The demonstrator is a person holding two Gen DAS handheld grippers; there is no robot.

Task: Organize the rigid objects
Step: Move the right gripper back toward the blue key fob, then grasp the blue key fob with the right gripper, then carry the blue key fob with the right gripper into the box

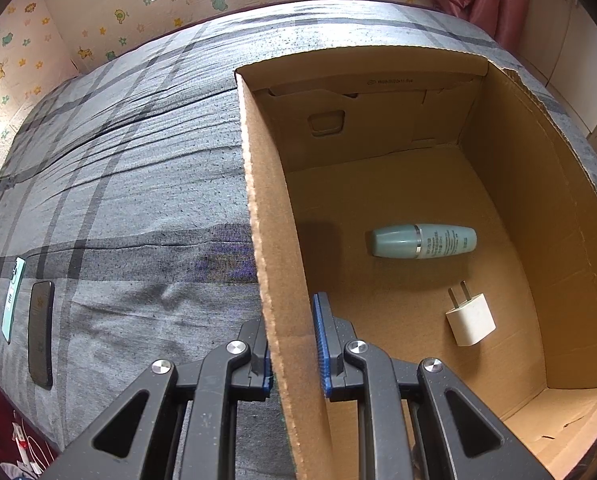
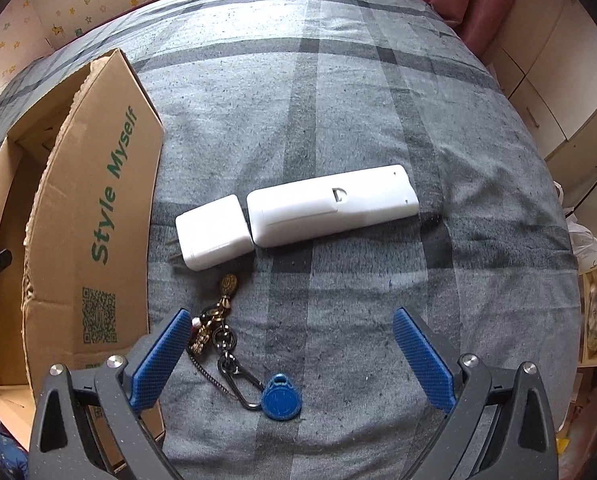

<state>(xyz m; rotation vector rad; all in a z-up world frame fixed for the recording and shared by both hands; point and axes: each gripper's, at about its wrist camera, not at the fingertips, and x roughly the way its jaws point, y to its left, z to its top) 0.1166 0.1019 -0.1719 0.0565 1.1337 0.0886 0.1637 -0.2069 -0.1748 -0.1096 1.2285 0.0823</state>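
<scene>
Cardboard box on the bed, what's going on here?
A person is sorting objects into the cardboard box. The left gripper is clamped on the box's side wall. A teal bottle and small white charger lie inside. The right gripper hovers open over a keychain; a larger white charger and white remote lie on the bedspread beyond.

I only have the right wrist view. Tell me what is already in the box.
Observer: A teal bottle lies on its side on the box floor.
Operator: Anything else in there.
Observer: A small white plug adapter, nearer the camera than the bottle.
Operator: Report the left gripper.
Observer: The left gripper straddles the box's left wall, one finger outside, one inside.
</scene>
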